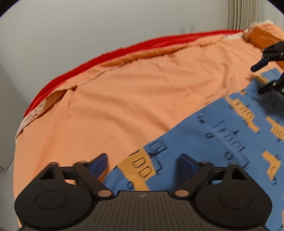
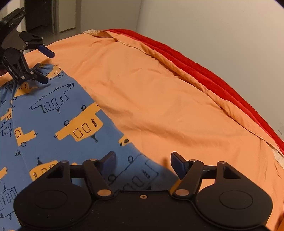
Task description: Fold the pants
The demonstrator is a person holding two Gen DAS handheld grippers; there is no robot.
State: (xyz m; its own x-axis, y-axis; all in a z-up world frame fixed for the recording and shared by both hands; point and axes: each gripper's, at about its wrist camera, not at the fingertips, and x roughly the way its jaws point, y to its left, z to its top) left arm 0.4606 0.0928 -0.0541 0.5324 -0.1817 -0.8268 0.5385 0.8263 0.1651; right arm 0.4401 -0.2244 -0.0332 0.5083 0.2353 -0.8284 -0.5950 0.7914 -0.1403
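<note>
Blue pants [image 1: 204,142] printed with yellow vehicles lie flat on an orange bed sheet [image 1: 124,97]. My left gripper [image 1: 143,163] hovers open over a corner of the pants, one finger above the sheet and the other above the cloth. In the right wrist view the pants [image 2: 53,124] fill the lower left, their elastic waistband at the far left edge. My right gripper [image 2: 143,161] is open and straddles the pants' side edge, with nothing pressed between its pads. Each view shows the other gripper: the right gripper [image 1: 258,79] and the left gripper [image 2: 47,67], both with jaws apart.
A red blanket [image 2: 204,71] runs along the bed's far side against a pale wall. The orange sheet [image 2: 159,97] spreads wide beyond the pants. A dark doorway [image 2: 40,14] shows at the top left; ribbed vertical slats [image 1: 243,14] show at the top right.
</note>
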